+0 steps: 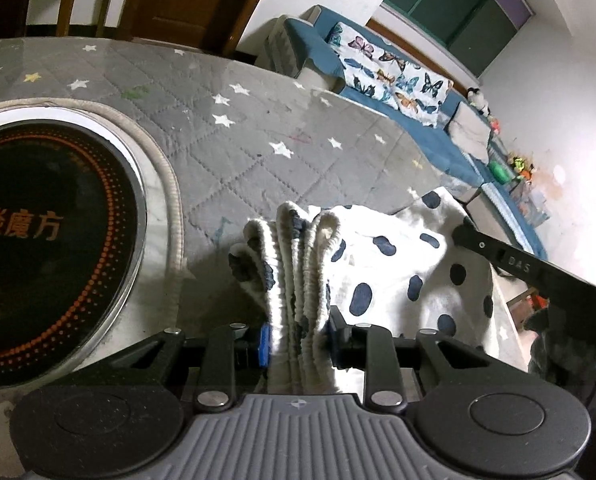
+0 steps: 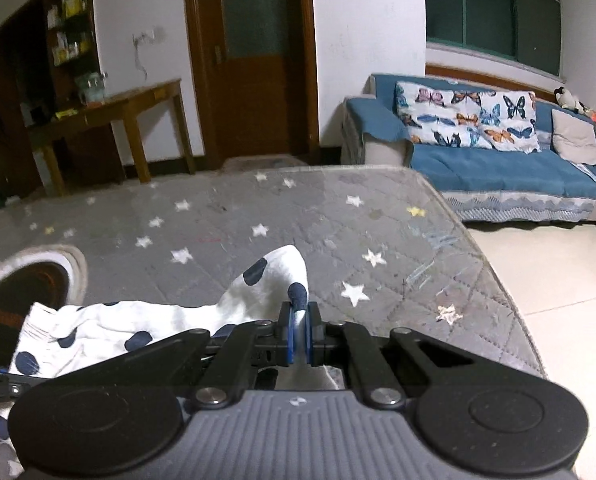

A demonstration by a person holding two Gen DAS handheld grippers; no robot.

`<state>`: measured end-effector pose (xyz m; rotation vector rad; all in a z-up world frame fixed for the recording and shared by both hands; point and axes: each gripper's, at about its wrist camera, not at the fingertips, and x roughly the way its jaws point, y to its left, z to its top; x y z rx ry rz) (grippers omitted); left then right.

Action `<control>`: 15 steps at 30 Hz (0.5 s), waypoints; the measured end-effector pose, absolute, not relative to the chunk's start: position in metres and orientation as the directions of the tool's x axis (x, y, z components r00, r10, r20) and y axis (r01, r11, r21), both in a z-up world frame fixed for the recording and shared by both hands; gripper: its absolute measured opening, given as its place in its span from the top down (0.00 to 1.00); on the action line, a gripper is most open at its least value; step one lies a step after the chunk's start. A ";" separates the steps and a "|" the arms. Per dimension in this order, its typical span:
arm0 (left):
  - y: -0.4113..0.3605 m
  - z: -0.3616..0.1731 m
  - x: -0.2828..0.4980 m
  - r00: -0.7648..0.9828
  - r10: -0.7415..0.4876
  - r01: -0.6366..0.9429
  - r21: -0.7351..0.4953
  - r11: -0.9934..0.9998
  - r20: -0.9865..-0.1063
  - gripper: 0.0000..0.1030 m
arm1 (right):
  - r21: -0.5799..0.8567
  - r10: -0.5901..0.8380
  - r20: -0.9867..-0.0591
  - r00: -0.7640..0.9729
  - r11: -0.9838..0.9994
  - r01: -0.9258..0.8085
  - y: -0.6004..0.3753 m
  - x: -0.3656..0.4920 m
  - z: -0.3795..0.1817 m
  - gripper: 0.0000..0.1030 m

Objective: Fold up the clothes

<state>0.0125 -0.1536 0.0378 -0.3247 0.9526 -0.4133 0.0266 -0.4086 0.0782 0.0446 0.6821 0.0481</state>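
My left gripper (image 1: 300, 338) is clamped on a thick bunch of the white garment with dark blue dots (image 1: 382, 264); several ribbed, elastic-looking folds stand up between the blue pads, so the jaws sit partly apart around the wad. Beyond the bunch, the rest of the cloth spreads rightward over the table edge.

Right gripper (image 2: 299, 334) nearly fully closed, pinching a thin edge of the same garment (image 2: 266, 280); a pointed corner with a blue dot sticks up just past the fingertips. From there the cloth trails down to the left, toward the lower left of the right wrist view. In the left wrist view I see a black finger of the right gripper (image 1: 510, 256) coming in from the right, touching or just over the cloth; can't tell which.

Surface: table under a grey quilted cover with white and yellow stars (image 2: 226, 216), apparently under a clear glossy sheet. A round cut-out in the cover shows a black cooktop disc (image 1: 46, 240) with orange dotted rings and orange characters, left of the garment and apart from it.

Room: blue sofa (image 2: 498, 168) with a butterfly-print cushion (image 2: 464, 120) and a plain grey cushion (image 2: 576, 136), beyond the table. Brown wooden door (image 2: 254, 60), wooden side table (image 2: 126, 108) by the wall, dark shelving (image 2: 66, 28) at far left, green-framed window (image 2: 494, 12), pale tiled floor (image 2: 558, 272)
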 end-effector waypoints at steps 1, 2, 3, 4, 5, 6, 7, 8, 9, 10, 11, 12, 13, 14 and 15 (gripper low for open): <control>-0.154 0.037 0.013 0.513 -0.472 0.196 -0.437 0.878 -0.717 0.70 | 0.055 0.056 -0.638 0.768 0.998 -0.027 -0.409 0.030 0.073 0.94; -0.154 0.037 0.013 0.513 -0.469 0.197 -0.434 0.879 -0.719 0.70 | 0.054 0.054 -0.648 0.760 0.998 -0.025 -0.408 0.032 0.069 0.94; -0.154 0.036 0.014 0.513 -0.467 0.197 -0.430 0.881 -0.720 0.69 | 0.052 0.048 -0.656 0.753 0.998 -0.019 -0.407 0.034 0.065 0.91; -0.154 0.036 0.014 0.514 -0.465 0.198 -0.427 0.882 -0.721 0.68 | 0.050 0.042 -0.660 0.750 0.999 -0.012 -0.407 0.035 0.063 0.91; -0.154 0.036 0.013 0.514 -0.464 0.200 -0.426 0.882 -0.721 0.68 | 0.049 0.038 -0.662 0.748 0.999 -0.007 -0.408 0.035 0.062 0.90; -0.153 0.036 0.013 0.515 -0.464 0.201 -0.424 0.883 -0.721 0.68 | 0.050 0.035 -0.662 0.749 0.999 -0.002 -0.409 0.034 0.061 0.86; -0.153 0.036 0.014 0.516 -0.464 0.202 -0.424 0.883 -0.720 0.67 | 0.050 0.031 -0.659 0.751 0.999 0.002 -0.410 0.032 0.061 0.84; -0.152 0.036 0.013 0.516 -0.466 0.203 -0.426 0.882 -0.719 0.67 | 0.047 0.027 -0.655 0.755 0.999 0.005 -0.411 0.031 0.062 0.84; -0.152 0.035 0.013 0.514 -0.470 0.206 -0.428 0.880 -0.718 0.67 | 0.048 0.027 -0.651 0.759 0.999 0.006 -0.411 0.028 0.063 0.84; -0.151 0.035 0.013 0.512 -0.473 0.209 -0.430 0.878 -0.717 0.69 | 0.052 0.032 -0.648 0.761 0.999 0.002 -0.412 0.025 0.063 0.83; -0.150 0.035 0.013 0.510 -0.475 0.208 -0.433 0.877 -0.718 0.69 | 0.056 0.039 -0.647 0.762 0.998 -0.004 -0.412 0.022 0.064 0.83; -0.149 0.034 0.013 0.507 -0.477 0.206 -0.436 0.876 -0.718 0.69 | 0.058 0.047 -0.647 0.761 0.998 -0.012 -0.411 0.018 0.064 0.82; -0.148 0.034 0.012 0.504 -0.481 0.201 -0.444 0.873 -0.718 0.69 | 0.060 0.055 -0.647 0.760 0.998 -0.021 -0.410 0.015 0.063 0.80; -0.146 0.033 0.011 0.500 -0.484 0.197 -0.450 0.871 -0.718 0.69 | 0.063 0.065 -0.649 0.758 0.998 -0.031 -0.408 0.012 0.061 0.78; -0.146 0.033 0.010 0.497 -0.486 0.197 -0.453 0.870 -0.719 0.69 | 0.067 0.076 -0.652 0.755 0.997 -0.042 -0.406 0.009 0.059 0.78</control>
